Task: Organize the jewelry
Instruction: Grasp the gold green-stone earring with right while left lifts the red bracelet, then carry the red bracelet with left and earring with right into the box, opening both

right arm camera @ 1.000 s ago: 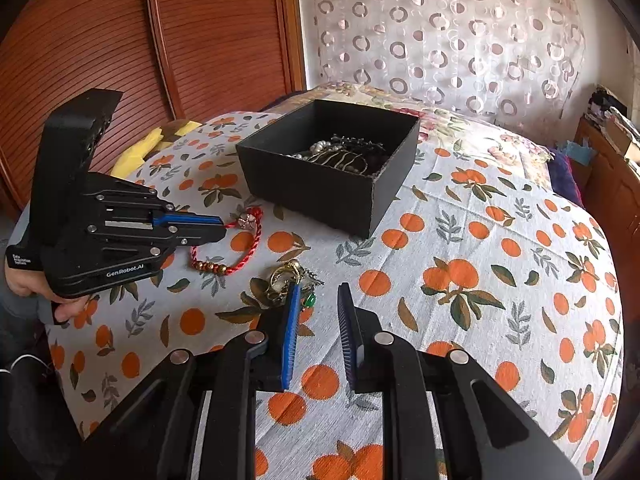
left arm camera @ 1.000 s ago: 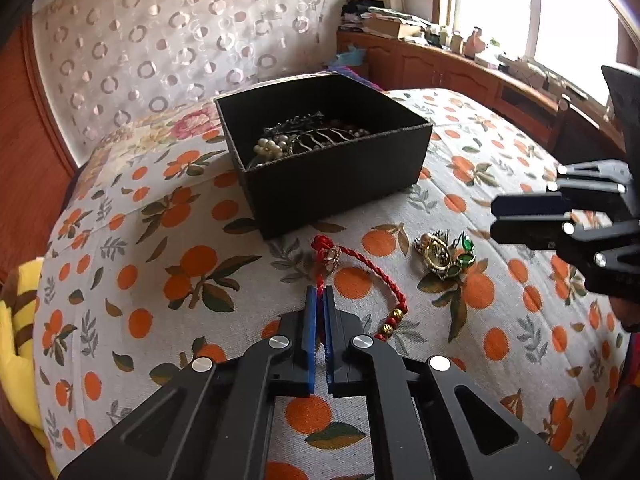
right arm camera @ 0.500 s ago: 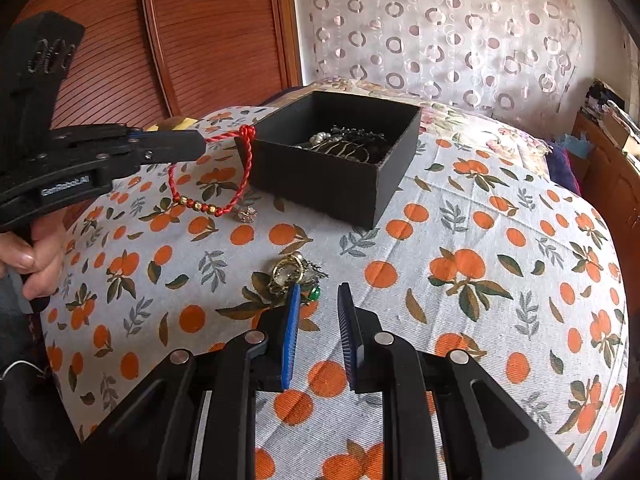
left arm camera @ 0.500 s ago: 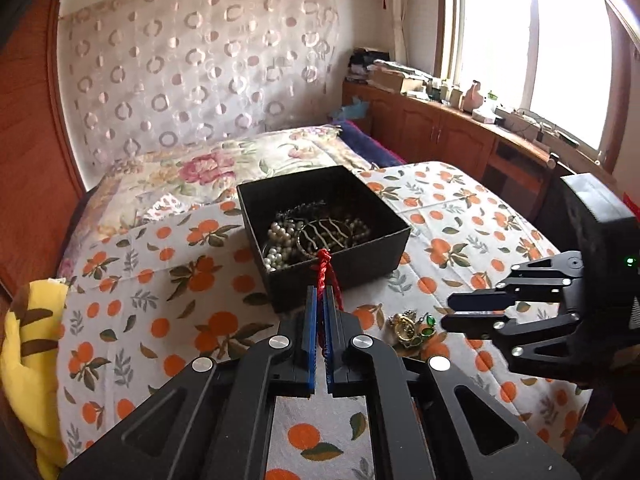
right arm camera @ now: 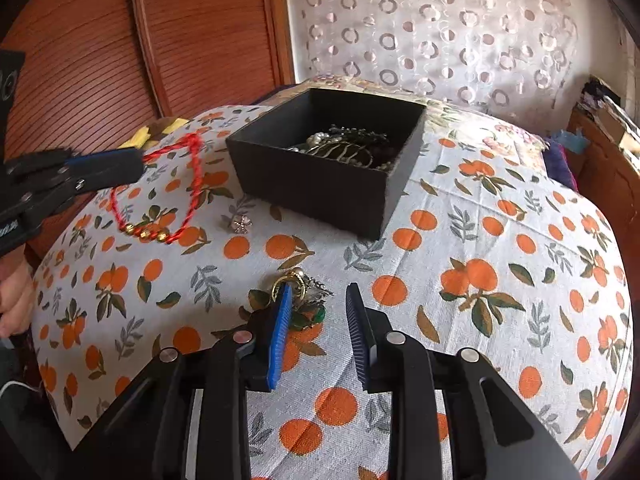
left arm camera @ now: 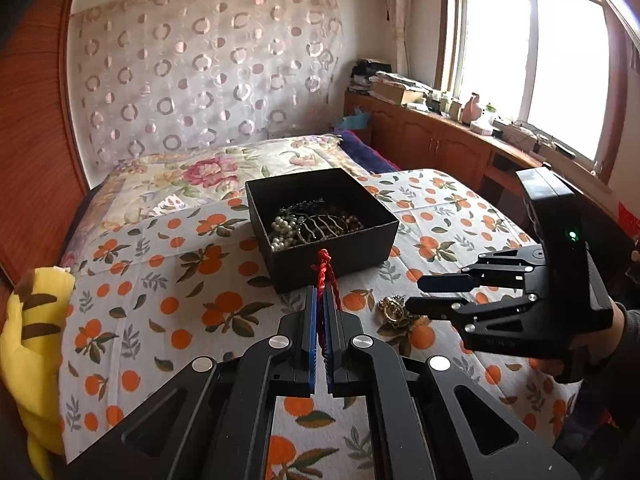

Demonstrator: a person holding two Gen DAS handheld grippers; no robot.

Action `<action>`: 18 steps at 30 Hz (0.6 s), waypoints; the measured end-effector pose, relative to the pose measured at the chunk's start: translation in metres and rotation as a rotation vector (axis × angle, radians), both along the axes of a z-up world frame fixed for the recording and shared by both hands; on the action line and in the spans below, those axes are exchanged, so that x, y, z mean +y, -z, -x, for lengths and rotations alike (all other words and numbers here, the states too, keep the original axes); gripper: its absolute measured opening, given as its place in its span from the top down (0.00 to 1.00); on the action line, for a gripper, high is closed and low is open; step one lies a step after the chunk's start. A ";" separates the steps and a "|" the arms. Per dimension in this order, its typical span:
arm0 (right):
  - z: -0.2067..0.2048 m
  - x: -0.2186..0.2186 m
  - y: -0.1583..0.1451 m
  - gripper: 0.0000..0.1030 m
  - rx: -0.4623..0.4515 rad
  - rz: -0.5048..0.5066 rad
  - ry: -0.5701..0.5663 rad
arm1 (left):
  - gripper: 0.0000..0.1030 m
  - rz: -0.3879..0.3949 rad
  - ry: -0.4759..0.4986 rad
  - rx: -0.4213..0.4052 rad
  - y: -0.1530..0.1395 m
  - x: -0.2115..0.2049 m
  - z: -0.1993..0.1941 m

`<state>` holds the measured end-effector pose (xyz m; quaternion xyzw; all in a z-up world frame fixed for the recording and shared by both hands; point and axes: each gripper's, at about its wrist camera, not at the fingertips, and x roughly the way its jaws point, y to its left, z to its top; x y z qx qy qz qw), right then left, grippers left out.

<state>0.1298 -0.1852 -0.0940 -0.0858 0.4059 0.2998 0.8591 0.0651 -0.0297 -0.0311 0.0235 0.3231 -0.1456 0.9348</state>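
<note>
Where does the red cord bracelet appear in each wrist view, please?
Left wrist: the bracelet sticks up at centre from the shut left gripper, in front of the box.
Right wrist: the bracelet hangs at left from the left gripper, left of the box.
Shared landmark: the black box.

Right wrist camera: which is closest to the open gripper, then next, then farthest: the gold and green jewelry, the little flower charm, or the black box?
From the right gripper:
1. Gold and green jewelry, right at its fingertips.
2. Little flower charm, farther out, to the left.
3. Black box, behind the charm, farthest.
</note>
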 end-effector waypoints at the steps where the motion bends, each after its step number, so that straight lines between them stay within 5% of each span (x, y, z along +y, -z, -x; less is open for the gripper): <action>1: -0.001 0.001 0.002 0.71 0.012 -0.001 -0.002 | 0.98 0.002 -0.001 -0.003 0.000 0.001 0.002; 6: -0.006 0.002 0.008 0.71 0.051 -0.014 0.013 | 0.98 0.017 -0.004 -0.004 0.002 0.004 0.010; 8: -0.008 0.003 0.008 0.87 0.068 -0.026 0.008 | 0.98 0.020 -0.005 0.001 0.003 0.005 0.011; 12: -0.006 0.004 0.008 0.92 0.060 -0.034 -0.001 | 0.98 0.024 -0.008 0.006 0.007 0.006 0.011; 18: 0.000 0.001 -0.010 0.93 0.013 -0.059 -0.008 | 0.98 0.024 -0.008 0.006 0.008 0.007 0.011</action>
